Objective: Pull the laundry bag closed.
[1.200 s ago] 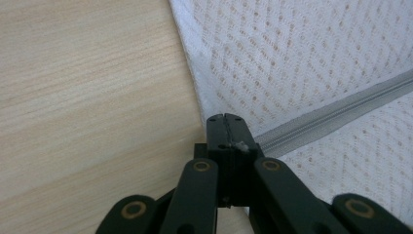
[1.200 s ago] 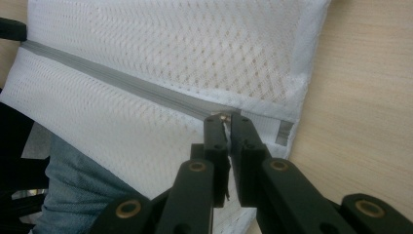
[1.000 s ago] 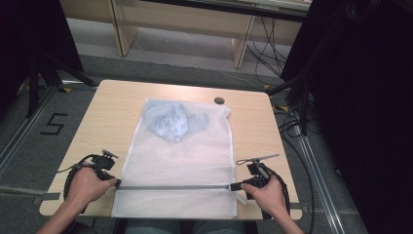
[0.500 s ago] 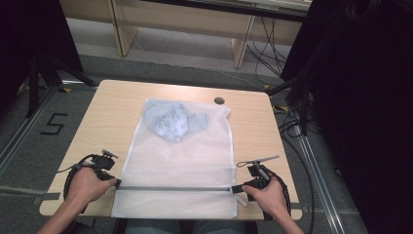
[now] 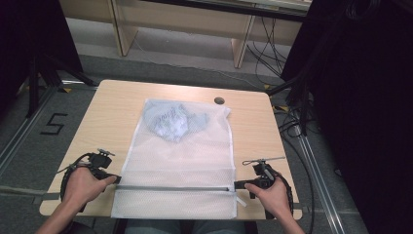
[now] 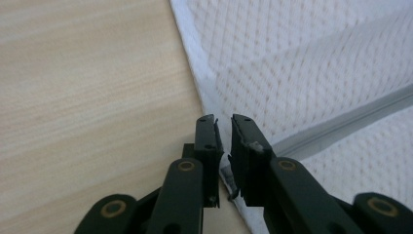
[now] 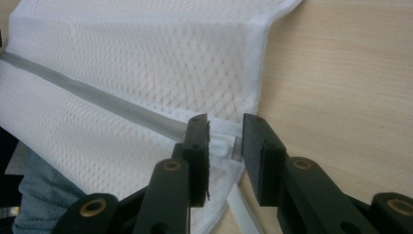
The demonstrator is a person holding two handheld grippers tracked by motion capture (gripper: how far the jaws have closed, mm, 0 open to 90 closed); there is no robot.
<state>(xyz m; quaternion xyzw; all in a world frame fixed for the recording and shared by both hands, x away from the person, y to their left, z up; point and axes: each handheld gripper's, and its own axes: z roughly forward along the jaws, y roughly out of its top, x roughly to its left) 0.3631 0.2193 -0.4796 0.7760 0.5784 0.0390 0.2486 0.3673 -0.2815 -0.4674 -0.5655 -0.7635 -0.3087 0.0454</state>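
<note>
Mesh laundry bag [image 5: 178, 161] flat on worktop [image 5: 107, 117], zip closed, both tools just let go at its ends.

Bag lies w/ long axis near-to-far, bluish garment [image 5: 171, 122] bunched inside at the far end; grey zipper [image 5: 173, 188] runs left-right across the near end, so it spans straight between the two hands. Left tool [image 6: 223, 127] sits at the bag's left hem by the zip end, jaws have just been opening; a narrow gap, hem edge between them, pads not pressing. Right tool [image 7: 225, 126] is at the right zip end, jaws also just opened, wider, w/ the white pull tab [image 7: 221, 146] in the gap, unclamped. Each hand is equally close to its own end. Surface is pale wood laminate; bag's near edge hangs slightly over the worktop's front. Room: grey floor w/ a taped "5" [image 5: 53, 124], black curtains [image 5: 360, 97] at right, cables [image 5: 292, 117] on the floor.
</note>
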